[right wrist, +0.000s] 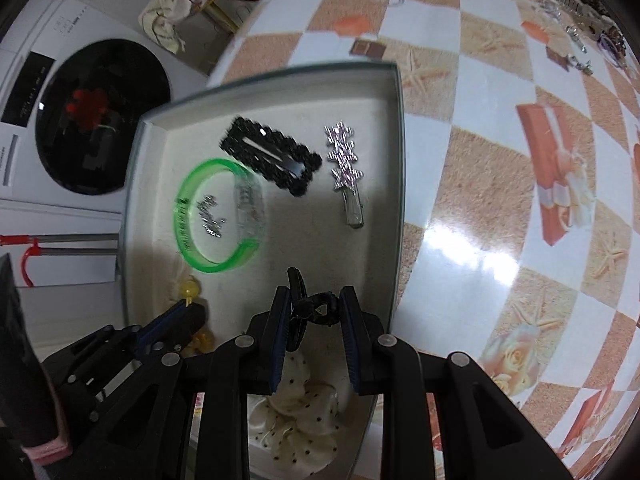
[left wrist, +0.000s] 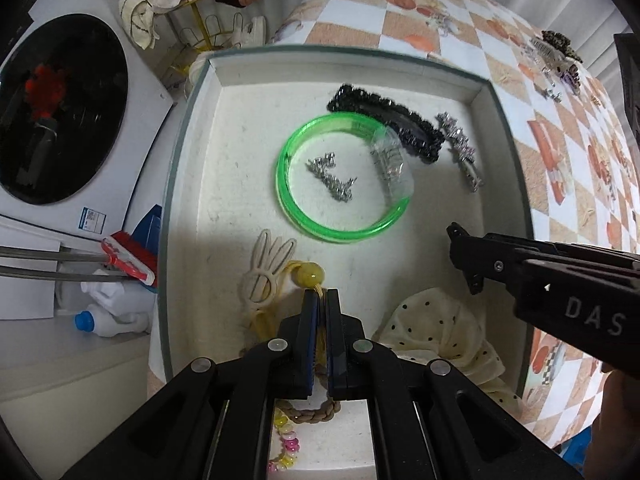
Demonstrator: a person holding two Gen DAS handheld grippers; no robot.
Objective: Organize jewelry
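Note:
A shallow white tray (left wrist: pixel 200 128) (right wrist: pixel 394 128) lies on the checkered table. In it are a green bangle (left wrist: pixel 298 216) (right wrist: pixel 182 232), a black beaded hair clip (left wrist: pixel 400 124) (right wrist: pixel 276 156), a silver sparkly clip (left wrist: pixel 460 148) (right wrist: pixel 344 160), small silver pieces (left wrist: pixel 332 180) and a cream dotted scrunchie (left wrist: pixel 436 328) (right wrist: pixel 300 412). My left gripper (left wrist: pixel 320 294) (right wrist: pixel 188 308) is shut on a yellow hair tie with a bead (left wrist: pixel 308 274) (right wrist: pixel 189 289), beside a cream bunny clip (left wrist: pixel 264 276). My right gripper (right wrist: pixel 316 300) (left wrist: pixel 464 260) is shut on a small black claw clip (right wrist: pixel 310 308) above the tray.
More jewelry and clips (left wrist: pixel 556 56) (right wrist: pixel 580 12) lie at the table's far right. A braided tie (left wrist: pixel 316 410) and a pastel bead bracelet (left wrist: pixel 286 440) lie under my left gripper. Off the table's left are a washing machine (left wrist: pixel 60 108), a brush (left wrist: pixel 132 256) and a bottle (left wrist: pixel 108 320).

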